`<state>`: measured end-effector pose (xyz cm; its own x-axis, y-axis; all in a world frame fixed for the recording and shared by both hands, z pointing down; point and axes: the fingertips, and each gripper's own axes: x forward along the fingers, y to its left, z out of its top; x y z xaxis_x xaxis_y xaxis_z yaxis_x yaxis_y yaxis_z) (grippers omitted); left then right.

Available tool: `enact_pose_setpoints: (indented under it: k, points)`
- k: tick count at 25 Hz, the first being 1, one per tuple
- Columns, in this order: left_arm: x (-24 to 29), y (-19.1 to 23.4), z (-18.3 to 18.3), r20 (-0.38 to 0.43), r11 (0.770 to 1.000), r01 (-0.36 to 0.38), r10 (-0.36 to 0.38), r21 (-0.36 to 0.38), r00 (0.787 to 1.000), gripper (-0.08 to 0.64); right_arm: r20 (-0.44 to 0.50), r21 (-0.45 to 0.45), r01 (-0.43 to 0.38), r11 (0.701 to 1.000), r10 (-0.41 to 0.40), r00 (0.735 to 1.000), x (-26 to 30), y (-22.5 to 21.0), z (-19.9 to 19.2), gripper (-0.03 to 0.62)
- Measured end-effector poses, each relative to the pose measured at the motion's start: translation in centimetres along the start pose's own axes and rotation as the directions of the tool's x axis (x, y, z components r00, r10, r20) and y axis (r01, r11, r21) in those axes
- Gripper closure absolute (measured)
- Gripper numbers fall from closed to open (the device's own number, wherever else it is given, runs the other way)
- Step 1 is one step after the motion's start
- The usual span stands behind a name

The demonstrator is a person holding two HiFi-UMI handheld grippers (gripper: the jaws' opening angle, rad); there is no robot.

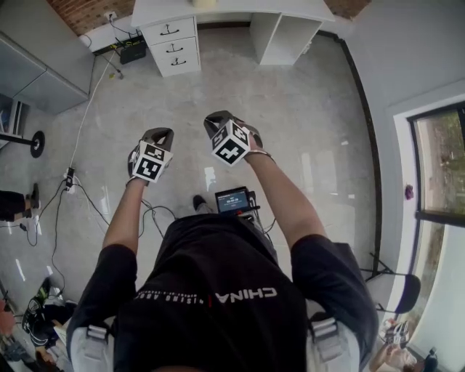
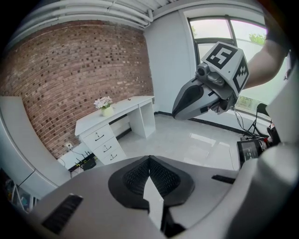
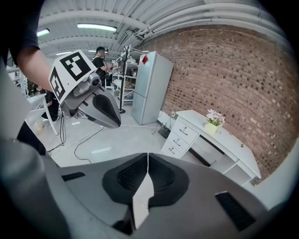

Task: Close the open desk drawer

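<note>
While I look down in the head view, the drawers [image 1: 173, 45] sit far off under the desk [image 1: 247, 9], well past my left gripper [image 1: 160, 136] and right gripper [image 1: 219, 122]. Left gripper view: jaws pressed together, nothing between. Right gripper view: the same. I can't tell which drawer is open. It should be hard and slide easy, so I'd push its flat front

Desk [image 1: 232, 10] at 12 o'clock; drawer stack [image 1: 173, 45] under its 9 o'clock end; flower pot [image 2: 107, 111] on top.
</note>
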<state>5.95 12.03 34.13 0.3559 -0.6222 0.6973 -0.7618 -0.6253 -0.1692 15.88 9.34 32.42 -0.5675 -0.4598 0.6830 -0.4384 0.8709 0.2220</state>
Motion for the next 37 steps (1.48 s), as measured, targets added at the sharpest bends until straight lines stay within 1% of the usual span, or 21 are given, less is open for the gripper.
enact_pose_setpoints:
  k: [3, 5, 9, 13, 18, 21, 23, 31, 37]
  points:
    - [0.6, -2.1, 2.6, 0.051, 1.0, -0.007, 0.005, 0.02, 0.999, 0.548, 0.021, -0.026, 0.014, 1.0, -0.013, 1.0, -1.7, -0.9, -1.2, 0.574]
    - [1.3, -3.2, 4.3, 0.071, 0.999, -0.018, 0.016, 0.028, 0.997, 0.548, 0.021, -0.043, 0.018, 0.999, -0.017, 1.0, -2.8, -1.8, -2.2, 0.574]
    - [2.9, -4.9, 6.5, 0.062, 0.999, -0.034, 0.033, 0.016, 0.998, 0.548, 0.023, -0.056, 0.018, 0.998, -0.017, 1.0, -4.0, -3.7, -3.4, 0.575]
    - [3.1, -4.9, 8.0, 0.073, 0.999, -0.037, 0.036, 0.017, 0.997, 0.548, 0.038, -0.074, 0.017, 0.997, -0.014, 0.999, -4.5, -4.5, -2.6, 0.577]
    - [3.0, -4.0, 9.0, 0.079, 0.997, -0.073, 0.071, 0.032, 0.994, 0.548, 0.041, -0.093, 0.023, 0.995, -0.019, 0.999, -4.7, -5.3, -2.4, 0.577]
    - [3.0, -3.7, 9.7, 0.107, 0.995, -0.097, 0.093, 0.032, 0.99, 0.548, 0.033, -0.121, 0.031, 0.992, -0.028, 0.999, -4.8, -5.6, -2.8, 0.577]
    - [3.1, -3.5, 10.1, 0.106, 0.993, -0.113, 0.108, 0.035, 0.988, 0.548, 0.033, -0.126, 0.035, 0.991, -0.031, 0.999, -4.9, -5.8, -2.8, 0.577]
    - [3.7, -3.8, 10.2, 0.091, 0.992, -0.108, 0.102, 0.059, 0.991, 0.548, 0.039, -0.101, 0.037, 0.994, -0.033, 0.999, -5.0, -6.5, -3.3, 0.577]
    - [4.1, -3.8, 10.0, 0.076, 0.994, -0.088, 0.083, 0.06, 0.994, 0.548, 0.033, -0.105, 0.045, 0.993, -0.042, 0.999, -4.8, -6.9, -3.5, 0.577]
